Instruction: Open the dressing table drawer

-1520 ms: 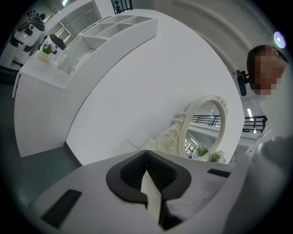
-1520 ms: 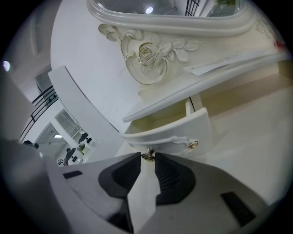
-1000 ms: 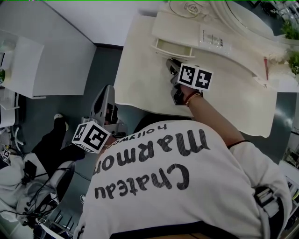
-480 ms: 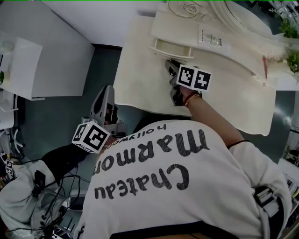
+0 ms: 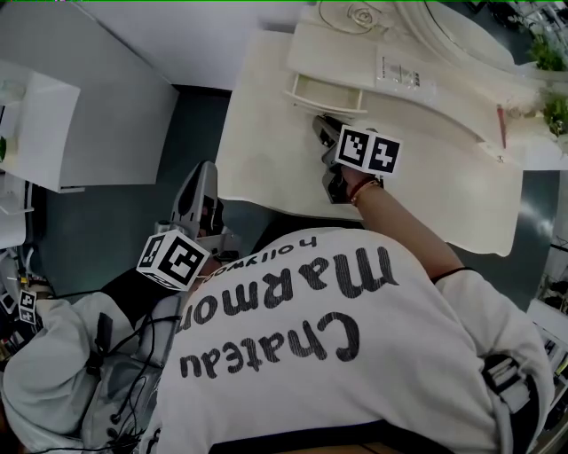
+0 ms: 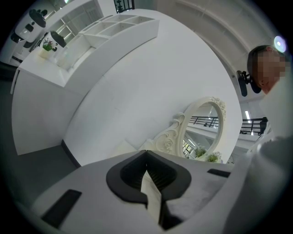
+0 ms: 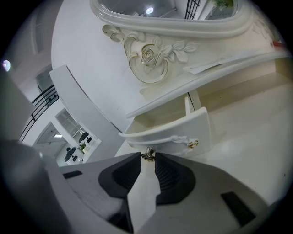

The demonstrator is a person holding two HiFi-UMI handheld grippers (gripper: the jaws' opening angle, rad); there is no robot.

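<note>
View from my head and from both tools. My right tool (image 5: 319, 124) reaches over the cream dressing table surface (image 5: 266, 151) to the drawer (image 5: 324, 90), which sits under the raised shelf below the mirror (image 7: 174, 13). The drawer stands partly pulled out, its bare inside showing from above. In the right gripper view the tool's two dark pads (image 7: 171, 176) are nearly together and pinch the small brass knob (image 7: 147, 155) at their very tips. The knob projects from the curved drawer front (image 7: 174, 132), and a second brass fitting (image 7: 192, 144) lies further right on the same front. A carved rose (image 7: 149, 55) decorates the mirror frame above the drawer. My left tool (image 5: 206, 173) hangs off the surface's left edge, over the dark floor (image 5: 115, 230), its tips pressed together on nothing.
</note>
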